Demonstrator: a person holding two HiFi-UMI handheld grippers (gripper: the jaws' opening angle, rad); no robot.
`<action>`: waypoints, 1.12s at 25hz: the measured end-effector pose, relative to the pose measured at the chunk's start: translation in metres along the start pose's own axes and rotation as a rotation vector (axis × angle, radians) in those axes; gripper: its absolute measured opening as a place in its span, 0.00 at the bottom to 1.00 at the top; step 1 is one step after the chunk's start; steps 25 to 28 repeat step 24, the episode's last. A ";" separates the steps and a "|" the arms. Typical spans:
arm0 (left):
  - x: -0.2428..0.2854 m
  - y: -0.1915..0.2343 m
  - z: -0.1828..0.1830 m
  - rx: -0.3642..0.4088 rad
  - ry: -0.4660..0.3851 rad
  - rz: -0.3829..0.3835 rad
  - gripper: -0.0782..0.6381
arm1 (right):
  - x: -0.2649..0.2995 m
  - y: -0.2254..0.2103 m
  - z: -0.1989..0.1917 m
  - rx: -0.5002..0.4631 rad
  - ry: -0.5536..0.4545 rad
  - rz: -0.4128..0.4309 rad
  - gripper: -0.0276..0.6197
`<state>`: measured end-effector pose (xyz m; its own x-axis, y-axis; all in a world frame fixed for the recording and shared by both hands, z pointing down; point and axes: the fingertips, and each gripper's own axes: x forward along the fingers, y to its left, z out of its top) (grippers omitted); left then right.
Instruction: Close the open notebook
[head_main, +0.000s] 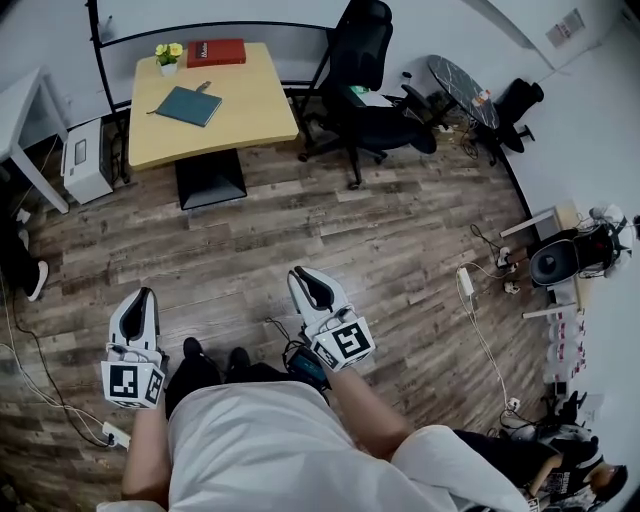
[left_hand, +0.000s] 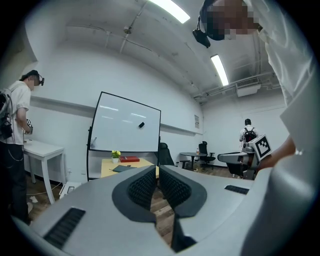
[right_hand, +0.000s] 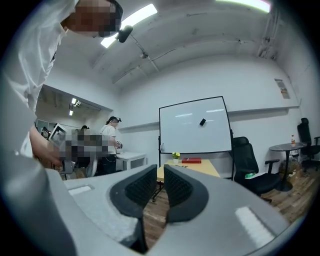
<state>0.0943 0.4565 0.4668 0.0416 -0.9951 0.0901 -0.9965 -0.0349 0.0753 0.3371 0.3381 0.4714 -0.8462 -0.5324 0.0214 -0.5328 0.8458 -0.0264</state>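
Head view: left tongs (head_main: 143, 297) and right tongs (head_main: 305, 277) held low, pointing forward, both closed, empty.

The notebook (head_main: 188, 105) on the desk (head_main: 250, 120) is too small for me to tell open from shut. Print on the red book (head_main: 216, 52) at the desk's far edge is unreadable. In the left gripper view, my left hand-held gripper (left_hand: 157, 175) hides the desk's near side.
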 end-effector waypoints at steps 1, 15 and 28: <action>0.001 0.000 -0.001 0.000 -0.003 0.003 0.15 | 0.000 -0.001 -0.001 -0.001 -0.001 -0.001 0.11; 0.000 -0.006 0.007 0.026 0.011 0.008 0.15 | -0.002 -0.002 0.000 0.011 -0.018 -0.013 0.11; -0.009 0.014 0.007 0.001 0.002 0.063 0.15 | 0.003 -0.005 -0.003 0.024 -0.016 -0.003 0.11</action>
